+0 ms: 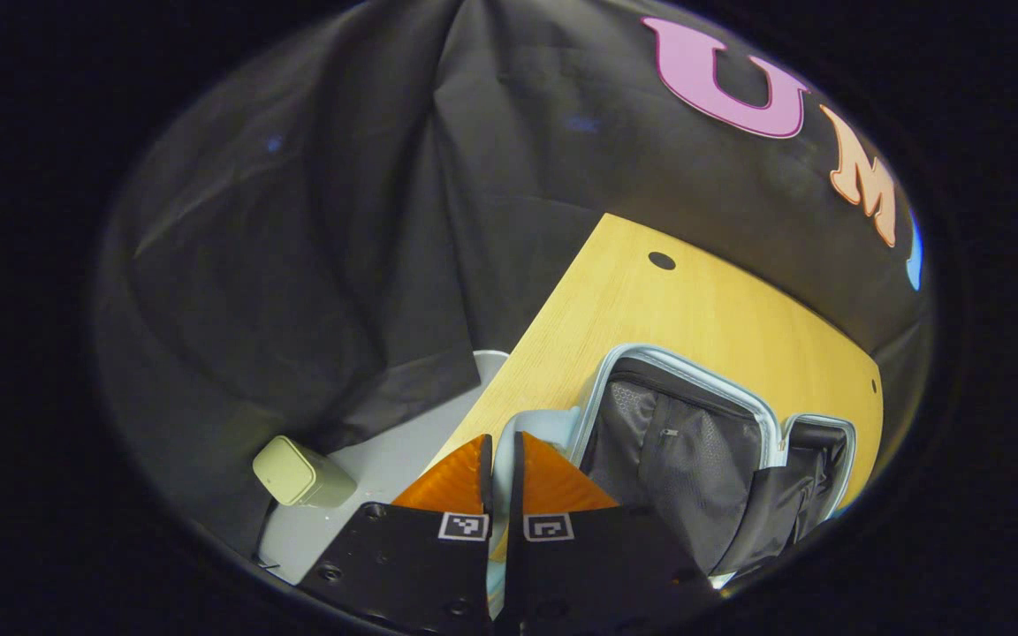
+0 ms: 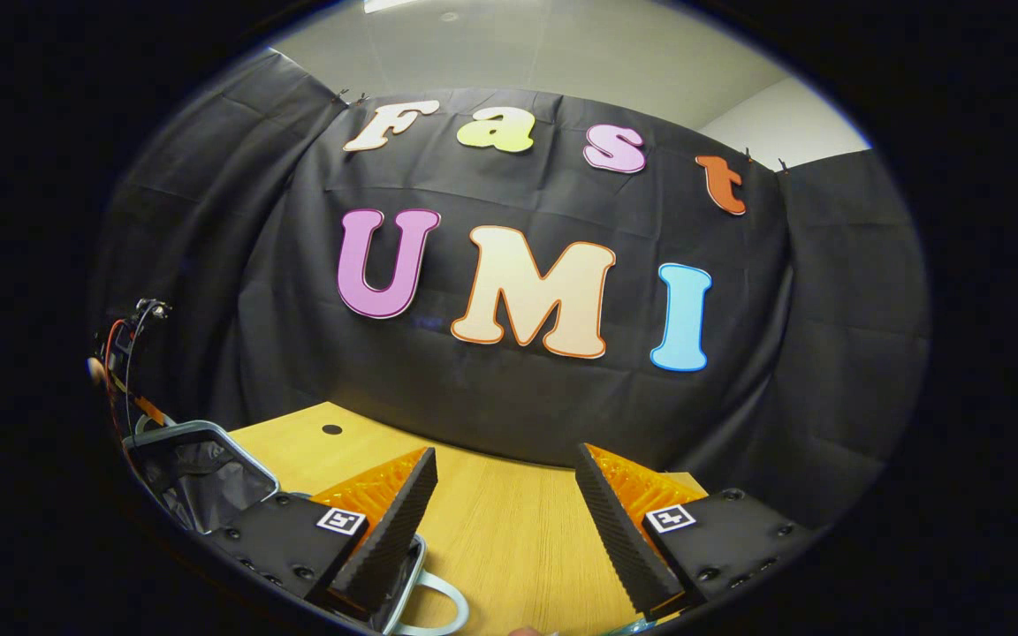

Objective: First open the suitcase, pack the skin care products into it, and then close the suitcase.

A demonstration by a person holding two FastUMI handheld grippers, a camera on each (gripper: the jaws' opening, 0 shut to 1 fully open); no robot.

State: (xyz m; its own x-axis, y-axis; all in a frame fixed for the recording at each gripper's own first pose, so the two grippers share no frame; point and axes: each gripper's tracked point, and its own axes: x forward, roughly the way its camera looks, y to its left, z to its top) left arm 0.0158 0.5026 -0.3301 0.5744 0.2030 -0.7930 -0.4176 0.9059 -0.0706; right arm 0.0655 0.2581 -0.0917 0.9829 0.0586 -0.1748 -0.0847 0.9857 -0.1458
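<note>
A light blue suitcase lies open on the wooden table, and its grey zipped lining faces me. In the left gripper view my left gripper is closed on a thin light blue edge of the suitcase lid, at the lid's near corner. In the right gripper view the raised suitcase lid stands at the far left, and a light blue handle loop lies under my left finger. My right gripper hangs open over the bare table top with nothing between its fingers.
A small beige box sits on the grey floor beside the table's edge. The black cloth wall rises close behind the table. A round hole marks the table's far end.
</note>
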